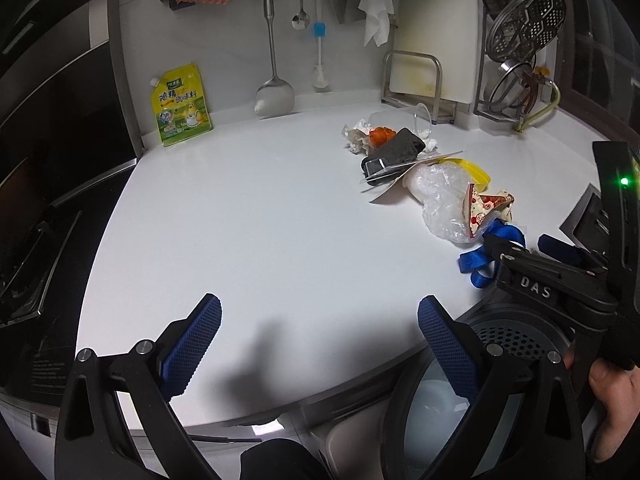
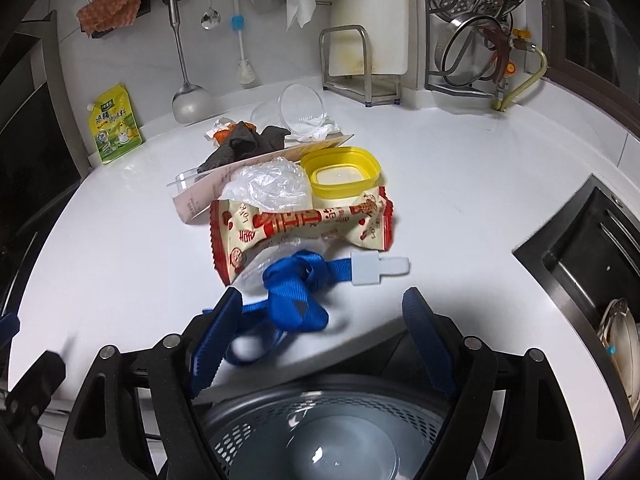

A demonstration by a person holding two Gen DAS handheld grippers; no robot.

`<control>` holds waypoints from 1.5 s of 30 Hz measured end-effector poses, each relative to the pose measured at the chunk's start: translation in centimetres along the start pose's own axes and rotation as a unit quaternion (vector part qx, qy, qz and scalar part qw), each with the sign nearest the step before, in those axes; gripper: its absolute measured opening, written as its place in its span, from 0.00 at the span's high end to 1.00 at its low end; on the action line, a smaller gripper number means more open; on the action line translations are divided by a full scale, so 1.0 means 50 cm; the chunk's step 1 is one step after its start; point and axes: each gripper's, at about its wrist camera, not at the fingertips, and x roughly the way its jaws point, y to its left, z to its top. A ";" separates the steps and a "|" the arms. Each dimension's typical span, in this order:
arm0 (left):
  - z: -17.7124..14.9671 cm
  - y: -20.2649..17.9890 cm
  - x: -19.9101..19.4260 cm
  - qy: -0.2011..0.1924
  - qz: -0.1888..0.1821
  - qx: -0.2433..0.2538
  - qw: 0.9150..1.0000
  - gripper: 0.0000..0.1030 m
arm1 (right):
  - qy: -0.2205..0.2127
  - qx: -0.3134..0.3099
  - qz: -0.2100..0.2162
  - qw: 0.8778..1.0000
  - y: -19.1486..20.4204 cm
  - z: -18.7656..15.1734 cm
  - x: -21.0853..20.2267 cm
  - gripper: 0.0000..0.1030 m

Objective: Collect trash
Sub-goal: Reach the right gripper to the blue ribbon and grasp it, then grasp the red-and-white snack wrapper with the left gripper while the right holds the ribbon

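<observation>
A heap of trash lies on the white counter (image 1: 240,220). It holds a blue strap (image 2: 296,292) with a white clip (image 2: 376,268), a red-and-cream snack wrapper (image 2: 304,228), crumpled clear plastic (image 2: 272,184), a yellow lid (image 2: 340,170), a dark cloth (image 2: 244,144) and a clear cup (image 2: 300,110). My right gripper (image 2: 320,320) is open, low over the strap at the counter's front edge. My left gripper (image 1: 320,324) is open and empty over bare counter, left of the heap (image 1: 440,184). A perforated grey bin (image 2: 320,436) sits below the counter edge.
A yellow seasoning pouch (image 1: 182,106) leans on the back wall. A ladle (image 1: 274,80), spoon and brush hang above. A cutting board rack (image 2: 360,64) and a pot rack (image 2: 480,32) stand at the back right. A sink (image 2: 592,240) is at right; a stove (image 1: 32,240) at left.
</observation>
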 end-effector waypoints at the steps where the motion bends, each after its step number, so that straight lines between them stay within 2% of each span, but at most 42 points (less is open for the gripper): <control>1: 0.000 0.000 0.001 0.000 0.000 0.000 1.000 0.06 | 0.001 -0.004 -0.001 1.000 0.003 0.000 0.003 0.28; 2: 0.000 -0.001 0.001 0.001 -0.002 0.001 1.000 0.06 | 0.002 -0.009 -0.002 1.000 0.005 0.000 0.005 0.33; 4: 0.001 -0.004 0.002 0.000 -0.004 0.002 1.000 0.06 | 0.009 -0.017 0.001 1.000 0.008 0.000 0.012 0.51; 5: 0.001 -0.006 0.002 0.000 -0.005 0.002 1.000 0.06 | 0.012 -0.017 0.004 1.000 0.007 -0.001 0.014 0.54; 7: 0.001 -0.009 0.003 0.000 -0.009 0.001 1.000 0.06 | 0.013 -0.017 0.010 1.000 0.003 -0.004 0.013 0.71; 12: 0.004 -0.024 0.007 0.002 -0.027 0.002 1.000 0.06 | 0.006 -0.007 0.024 1.000 -0.017 -0.009 -0.003 0.86; 24: 0.035 -0.091 0.035 -0.023 -0.080 0.001 0.997 0.06 | -0.020 0.030 0.041 0.999 -0.132 0.002 -0.067 0.90; 33: 0.069 -0.143 0.086 -0.020 -0.097 -0.014 0.995 0.06 | -0.025 0.037 0.048 0.998 -0.221 0.011 -0.087 0.90; 45: 0.091 -0.210 0.149 -0.008 -0.074 0.000 0.997 0.06 | -0.025 0.073 0.098 0.992 -0.282 0.012 -0.063 0.90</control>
